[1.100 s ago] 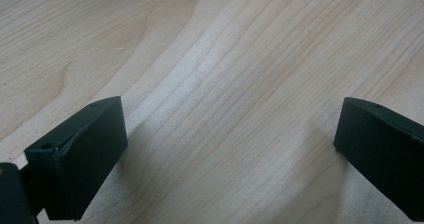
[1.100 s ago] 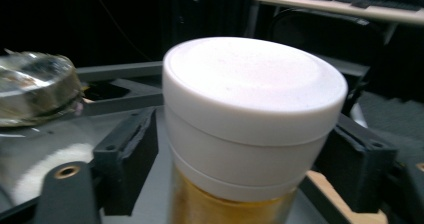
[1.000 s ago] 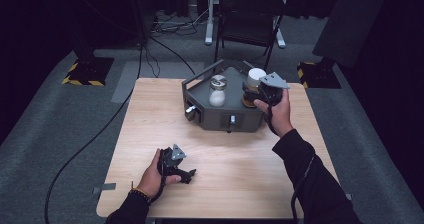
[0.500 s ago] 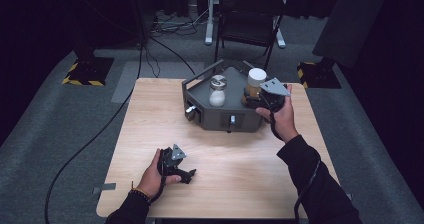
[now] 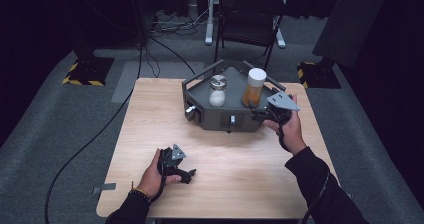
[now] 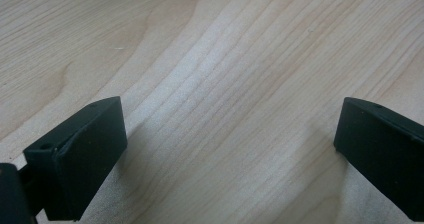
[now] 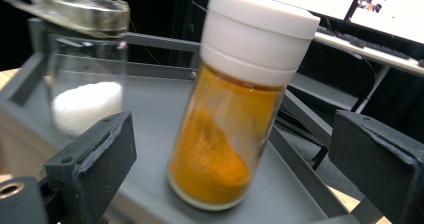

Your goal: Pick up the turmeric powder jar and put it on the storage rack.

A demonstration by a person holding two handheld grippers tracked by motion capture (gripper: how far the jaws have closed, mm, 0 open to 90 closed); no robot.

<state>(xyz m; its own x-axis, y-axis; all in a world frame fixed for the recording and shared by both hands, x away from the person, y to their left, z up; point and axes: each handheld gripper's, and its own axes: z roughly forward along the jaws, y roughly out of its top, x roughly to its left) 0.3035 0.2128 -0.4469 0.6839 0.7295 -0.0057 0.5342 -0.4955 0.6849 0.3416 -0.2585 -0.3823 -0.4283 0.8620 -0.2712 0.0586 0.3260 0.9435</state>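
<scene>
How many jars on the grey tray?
2. White-powder jar stands at tray centre; orange-powder jar with white cap stands to its right, just ahead of the open right gripper. None look hidden.

From above, my right claw (image 5: 261, 115) is mostly under its grey plate (image 5: 283, 101) and my hand, so its jaws are hidden there. The orange jar's (image 5: 253, 87) foot sits behind the rack's (image 5: 220, 115) front wall. My left claw (image 5: 186, 174) is half covered by my fingers, and its tips are too small to read. The knobs on the rack front are too small to tell apart. In my right claw view, the glass jar (image 7: 85, 59) is blurred and its lid (image 7: 80, 10) is cut by the top edge; the screen (image 7: 350, 6) behind is blurred too. In my left claw view, both jaws run off the bottom edge.
</scene>
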